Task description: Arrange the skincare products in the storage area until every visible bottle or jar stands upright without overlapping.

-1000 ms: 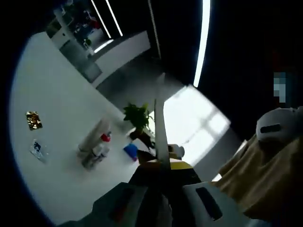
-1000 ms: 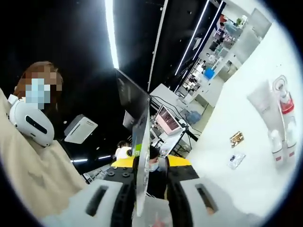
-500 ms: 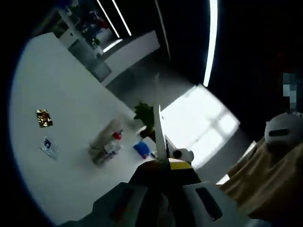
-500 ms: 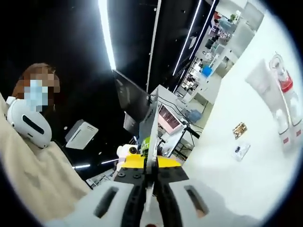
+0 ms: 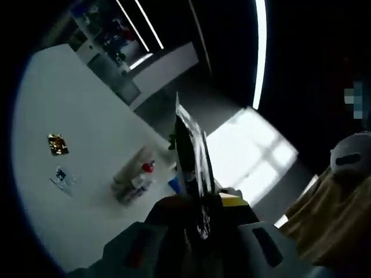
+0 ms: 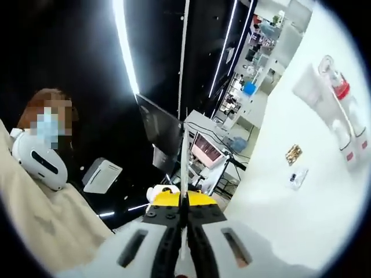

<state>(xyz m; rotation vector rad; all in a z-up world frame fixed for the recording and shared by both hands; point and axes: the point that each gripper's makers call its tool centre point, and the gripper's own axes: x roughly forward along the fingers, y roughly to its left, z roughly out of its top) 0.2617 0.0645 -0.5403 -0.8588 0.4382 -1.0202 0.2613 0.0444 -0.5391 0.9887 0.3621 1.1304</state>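
Several skincare products lie together on the white table [image 5: 69,104]: a white tube [image 5: 128,167], a red-capped bottle [image 5: 145,169] and small white bottles [image 5: 128,188]. From the other side the same group appears as the tube [image 6: 306,91], the red-capped bottle [image 6: 342,92] and the white bottles [image 6: 355,142]. My left gripper [image 5: 196,204] is held well above and away from them, shut on a thin flat sheet [image 5: 188,147] that shows a dark face. My right gripper [image 6: 184,215] is likewise shut on a thin sheet [image 6: 185,165], seen edge-on.
A gold sachet [image 5: 58,144] and a clear sachet [image 5: 64,178] lie apart from the bottles; they are also the gold sachet [image 6: 293,154] and clear sachet [image 6: 298,178]. A blue item [image 5: 173,184] sits behind the sheet. A person in beige [image 6: 40,214] stands close by. Shelves [image 6: 264,40] line the far side.
The sheet in my left gripper has turned from edge-on to show its dark face. Both views have shifted a little; the products on the table have not moved.
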